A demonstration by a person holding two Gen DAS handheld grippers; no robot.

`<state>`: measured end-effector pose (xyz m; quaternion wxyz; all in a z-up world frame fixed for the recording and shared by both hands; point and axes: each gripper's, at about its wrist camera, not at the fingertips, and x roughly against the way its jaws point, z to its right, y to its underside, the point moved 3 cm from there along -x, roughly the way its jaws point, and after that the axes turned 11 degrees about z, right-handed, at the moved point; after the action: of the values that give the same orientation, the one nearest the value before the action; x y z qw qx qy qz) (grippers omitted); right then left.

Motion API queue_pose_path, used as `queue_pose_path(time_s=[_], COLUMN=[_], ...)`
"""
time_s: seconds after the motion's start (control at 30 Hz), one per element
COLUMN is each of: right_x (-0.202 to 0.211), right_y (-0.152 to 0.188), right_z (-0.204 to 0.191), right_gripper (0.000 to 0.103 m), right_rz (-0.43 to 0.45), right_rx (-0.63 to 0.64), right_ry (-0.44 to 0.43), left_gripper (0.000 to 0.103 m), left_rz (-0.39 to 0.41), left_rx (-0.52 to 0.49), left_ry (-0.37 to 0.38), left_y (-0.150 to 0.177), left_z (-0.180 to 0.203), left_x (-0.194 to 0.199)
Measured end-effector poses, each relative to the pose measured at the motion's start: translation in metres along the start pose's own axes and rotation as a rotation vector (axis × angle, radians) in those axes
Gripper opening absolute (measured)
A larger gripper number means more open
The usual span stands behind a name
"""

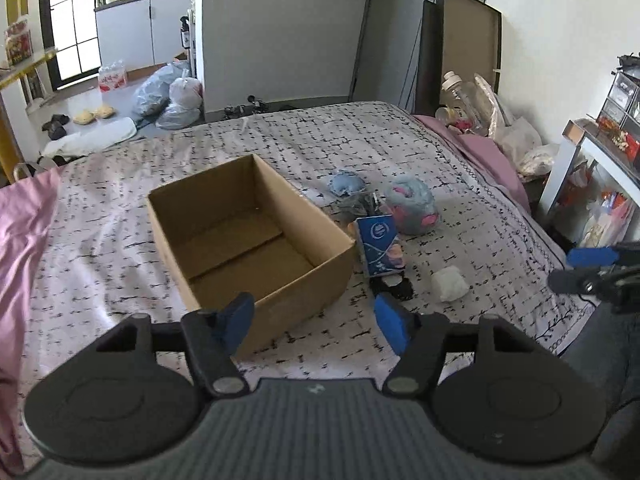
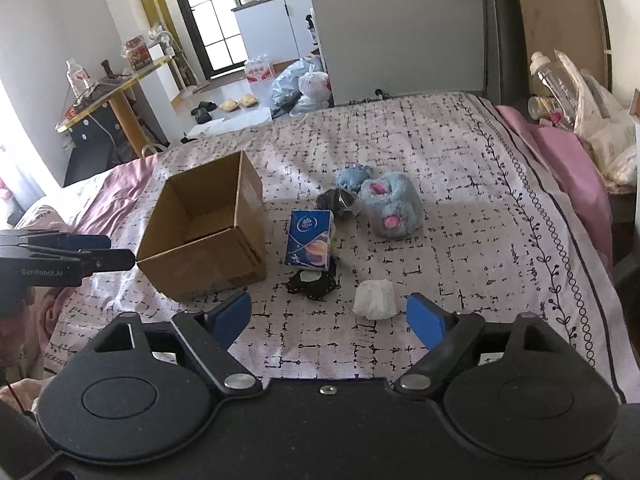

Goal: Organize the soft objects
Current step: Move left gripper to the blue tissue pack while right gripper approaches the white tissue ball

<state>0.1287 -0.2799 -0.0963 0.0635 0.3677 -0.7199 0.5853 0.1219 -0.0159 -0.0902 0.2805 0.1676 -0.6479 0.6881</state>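
Note:
An open cardboard box (image 1: 248, 232) (image 2: 204, 232) stands empty on the bed. Beside it lie a blue tissue pack (image 1: 380, 246) (image 2: 311, 240), a blue-pink plush toy (image 1: 412, 204) (image 2: 392, 208), a small blue plush (image 1: 346, 182) (image 2: 352, 176), a dark wrapped bundle (image 1: 358, 202) (image 2: 336, 200), a black soft item (image 1: 394, 286) (image 2: 312, 282) and a white wad (image 1: 450, 283) (image 2: 375, 298). My left gripper (image 1: 314, 316) is open and empty, above the box's near corner. My right gripper (image 2: 329, 316) is open and empty, just short of the white wad; it also shows in the left wrist view (image 1: 580, 268).
The bed's patterned cover (image 2: 460, 240) has a pink sheet (image 1: 24, 232) at the left and pink bedding (image 2: 560, 152) at the right. A bedside clutter of bottles and bags (image 2: 580, 96) and a white shelf (image 1: 592, 168) stand right. Bags lie on the floor beyond (image 1: 172, 96).

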Motion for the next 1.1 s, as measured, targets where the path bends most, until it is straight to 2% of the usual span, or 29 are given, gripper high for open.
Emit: queue_pose_path(time_s=[0.27, 0.33, 0.53, 0.7, 0.87, 1.1], right_x=[-0.025, -0.03, -0.043, -0.054, -0.067, -0.084], right_y=[0.006, 0.007, 0.011, 0.015, 0.019, 0.024], right_z=[-0.001, -0.002, 0.003, 0.008, 0.013, 0.016], right_gripper=[0.066, 0.065, 0.064, 0.062, 0.048, 0.048], right_rz=[-0.028, -0.035, -0.049, -0.054, -0.065, -0.078], right_rx=[0.001, 0.0, -0.018, -0.044, -0.074, -0.086], right_ry=[0.02, 0.025, 0.048, 0.066, 0.075, 0.105], left_gripper=[0.063, 0.057, 0.047, 0.046, 0.046, 0.047], left_rz=[-0.001, -0.001, 0.004, -0.002, -0.004, -0.025], left_rx=[-0.032, -0.046, -0.054, -0.015, -0.004, 0.02], left_ry=[0.054, 0.073, 0.127, 0.149, 0.154, 0.15], left_y=[-0.003, -0.004, -0.009, -0.013, -0.015, -0.011], left_z=[0.015, 0.02, 0.033, 0.044, 0.06, 0.067], left_x=[-0.028, -0.036, -0.053, -0.073, -0.096, -0.119])
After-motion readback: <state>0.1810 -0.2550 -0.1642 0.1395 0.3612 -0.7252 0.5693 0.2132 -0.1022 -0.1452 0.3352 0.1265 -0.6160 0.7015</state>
